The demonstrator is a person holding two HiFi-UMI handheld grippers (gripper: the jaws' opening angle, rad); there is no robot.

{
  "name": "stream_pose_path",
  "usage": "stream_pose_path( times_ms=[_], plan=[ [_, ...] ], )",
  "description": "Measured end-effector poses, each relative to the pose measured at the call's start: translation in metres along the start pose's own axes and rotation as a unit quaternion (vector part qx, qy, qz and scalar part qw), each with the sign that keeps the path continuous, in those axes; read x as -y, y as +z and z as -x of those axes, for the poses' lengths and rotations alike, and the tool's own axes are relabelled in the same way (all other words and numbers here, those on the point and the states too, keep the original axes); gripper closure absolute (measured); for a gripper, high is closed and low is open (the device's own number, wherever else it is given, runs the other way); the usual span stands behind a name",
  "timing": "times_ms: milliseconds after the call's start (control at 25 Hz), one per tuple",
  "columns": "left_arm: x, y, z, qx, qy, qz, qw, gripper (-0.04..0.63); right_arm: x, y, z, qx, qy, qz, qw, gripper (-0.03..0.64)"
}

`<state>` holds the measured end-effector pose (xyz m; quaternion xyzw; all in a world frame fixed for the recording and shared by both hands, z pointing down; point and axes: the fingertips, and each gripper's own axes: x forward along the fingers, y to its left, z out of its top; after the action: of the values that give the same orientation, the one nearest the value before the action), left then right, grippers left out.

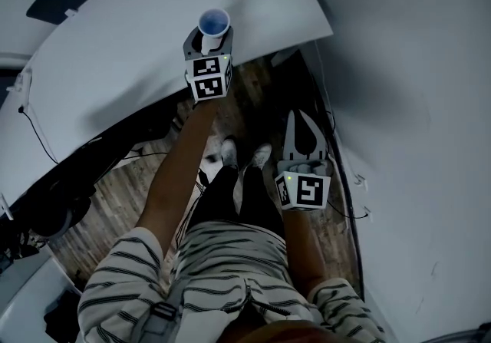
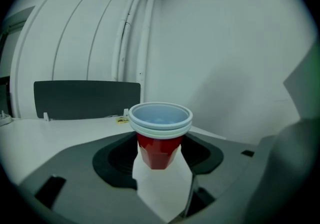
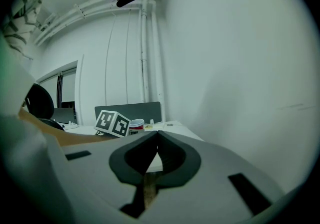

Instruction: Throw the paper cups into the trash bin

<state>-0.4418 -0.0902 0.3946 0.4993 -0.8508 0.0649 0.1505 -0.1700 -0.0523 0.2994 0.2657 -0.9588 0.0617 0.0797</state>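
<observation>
A stack of red paper cups (image 2: 160, 140) with white rims and a pale blue inside stands upright between my left gripper's jaws. In the head view the cups (image 1: 214, 23) hang just over the white table's near edge, with my left gripper (image 1: 211, 41) shut on their sides. My right gripper (image 1: 294, 113) is lower and to the right, over the floor near the wall, jaws together and nothing in them. The right gripper (image 3: 157, 137) view shows its tips touching, with the left gripper's marker cube (image 3: 114, 124) and the cups (image 3: 136, 126) beyond to the left.
The white table (image 1: 115, 50) fills the upper left, with a dark panel (image 2: 85, 98) standing at its back. A white wall (image 1: 414, 103) runs down the right. Wooden floor (image 1: 253, 96), cables (image 1: 46, 150) and the person's feet (image 1: 245, 156) lie below. An office chair (image 3: 39, 101) stands far left.
</observation>
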Motion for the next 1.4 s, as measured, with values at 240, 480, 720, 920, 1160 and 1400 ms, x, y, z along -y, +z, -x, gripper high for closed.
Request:
stream_pose_path(
  times_ms=[240, 480, 720, 920, 1160, 1400],
  plan=[
    [0.029, 0.03, 0.021, 0.014, -0.026, -0.019, 0.9994, 0.307, 0.011, 0.015, 0.01, 0.01, -0.013, -0.006, 1.0, 0.6],
    [0.052, 0.062, 0.064, 0.03, -0.04, -0.009, 0.9987, 0.307, 0.02, 0.027, 0.025, 0.012, -0.017, -0.004, 1.0, 0.599],
    [0.075, 0.088, 0.099, 0.046, -0.059, -0.018, 0.997, 0.308, 0.026, 0.047, 0.029, 0.026, -0.025, -0.008, 0.999, 0.599],
    [0.092, 0.108, 0.122, 0.06, -0.079, -0.005, 0.995, 0.307, 0.03, 0.064, 0.038, 0.039, -0.027, -0.003, 0.999, 0.6],
    [0.109, 0.133, 0.147, 0.076, -0.105, -0.011, 0.9915, 0.307, 0.035, 0.078, 0.051, 0.047, -0.041, -0.002, 0.998, 0.6],
    [0.131, 0.146, 0.172, 0.086, -0.135, -0.039, 0.9863, 0.307, 0.031, 0.093, 0.059, 0.065, -0.046, -0.008, 0.997, 0.599]
  ],
)
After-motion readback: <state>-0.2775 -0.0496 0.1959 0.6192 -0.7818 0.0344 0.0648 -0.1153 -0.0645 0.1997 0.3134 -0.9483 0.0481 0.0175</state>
